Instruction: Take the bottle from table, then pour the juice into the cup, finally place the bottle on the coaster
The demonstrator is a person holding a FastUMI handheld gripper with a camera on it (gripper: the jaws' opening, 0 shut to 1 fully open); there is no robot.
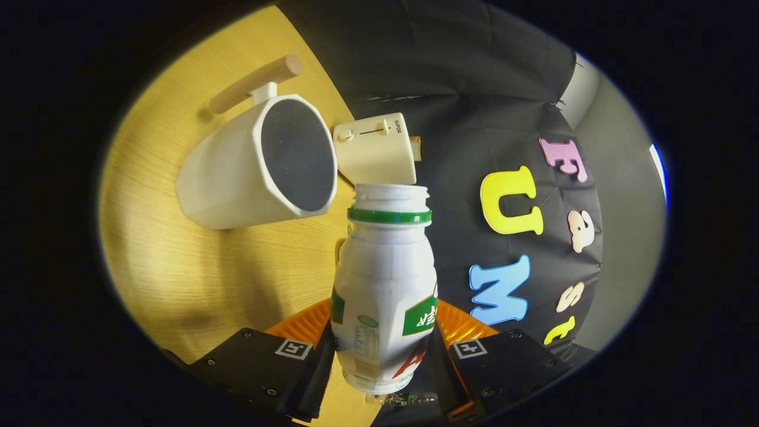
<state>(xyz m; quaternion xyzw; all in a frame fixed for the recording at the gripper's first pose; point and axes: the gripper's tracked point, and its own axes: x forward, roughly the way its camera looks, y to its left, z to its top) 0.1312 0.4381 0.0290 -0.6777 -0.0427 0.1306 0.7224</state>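
The jaws [382, 356] are clamped on the bottle [384, 284], one finger against each side of its lower body, so it stands between them with its open mouth pointing away toward the cup [261, 163]. The whole view is tilted, which suggests the bottle is being tipped or carried toward the pour; no juice can be seen leaving the mouth.

The bottle looks like thin white plastic with a glossy label and a green ring under the neck. I judge it light and somewhat squeezable, with a smooth skin that could slip if the hold slackens. The hold on the lower body, below the waisted part, seems sound: it leaves the neck free for pouring. Since the cap is off, any hard squeeze or sudden tilt may spill.

Just behind the bottle, close under the fingers, lies an orange ribbed disc, probably the coaster [302, 325], showing on both sides of the bottle. Beyond the mouth, the white cup with its wooden handle stands on the desk [178, 267], its dark inside facing the bottle; mouth and rim are near but apart. Beside the cup, just past the bottle's mouth, sits a cream toaster [376, 151].

Count: one bottle, one cup, one coaster, one toaster.
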